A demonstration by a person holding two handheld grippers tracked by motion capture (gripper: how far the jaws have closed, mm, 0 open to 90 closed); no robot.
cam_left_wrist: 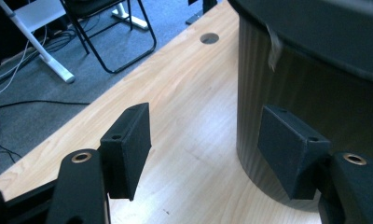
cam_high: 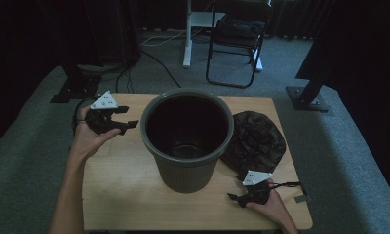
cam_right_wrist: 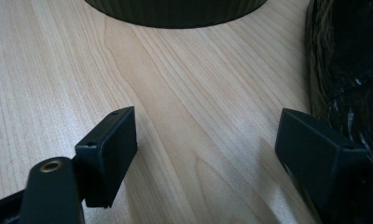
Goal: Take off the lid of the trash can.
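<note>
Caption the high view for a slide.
Open left gripper beside an empty bin, right gripper low near a crumpled black bag on a wooden table.

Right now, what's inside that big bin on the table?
The bin looks empty: its dark inner wall and a patch of bare bottom show, with no liner fitted. The near part of the bottom is hidden by the rim. The crumpled black bag lies outside, beside it.

A light wooden rectangular desk [cam_high: 129, 195] is set on a grey carpeted floor [cam_high: 339, 146], and the room around it is dimly lit. Beyond the desk, a black folding metal chair [cam_high: 237, 44] is placed beside a white table leg [cam_high: 187, 34], with cables [cam_high: 159, 61] trailed across the carpet.
</note>
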